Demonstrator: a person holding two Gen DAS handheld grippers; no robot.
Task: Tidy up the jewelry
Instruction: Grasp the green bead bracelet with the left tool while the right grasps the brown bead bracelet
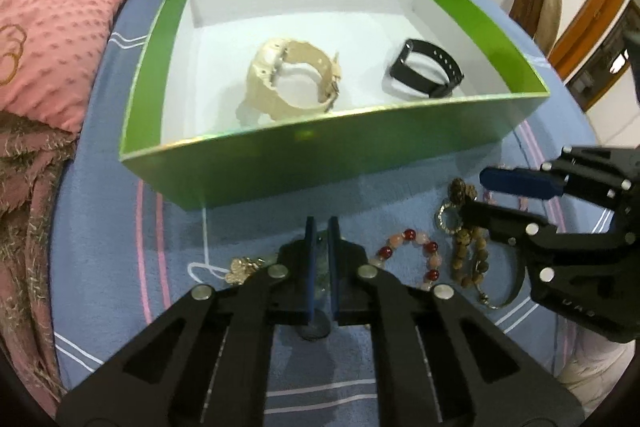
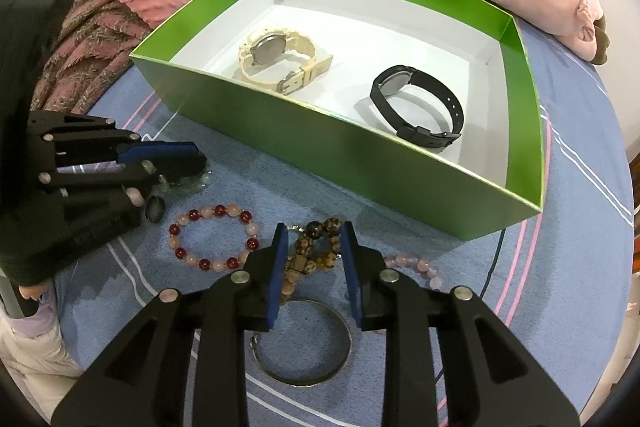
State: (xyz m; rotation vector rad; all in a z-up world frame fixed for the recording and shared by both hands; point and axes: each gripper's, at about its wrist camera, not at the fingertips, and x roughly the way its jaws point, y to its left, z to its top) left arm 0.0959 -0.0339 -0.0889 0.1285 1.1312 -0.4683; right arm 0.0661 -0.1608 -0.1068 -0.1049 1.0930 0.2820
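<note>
Steeply tilted, the left tool pinches a pale-green bracelet; the right tool gapes astride brown beads.

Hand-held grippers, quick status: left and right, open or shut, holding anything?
Left hand-held gripper: shut on a pale glassy piece; what it is cannot be told.
Right hand-held gripper: open, straddling the brown bead bracelet, pads not pressing it.

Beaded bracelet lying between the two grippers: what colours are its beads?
Dark red beads alternating with pale pink ones on the beaded bracelet, clearest in the right wrist view.
</note>
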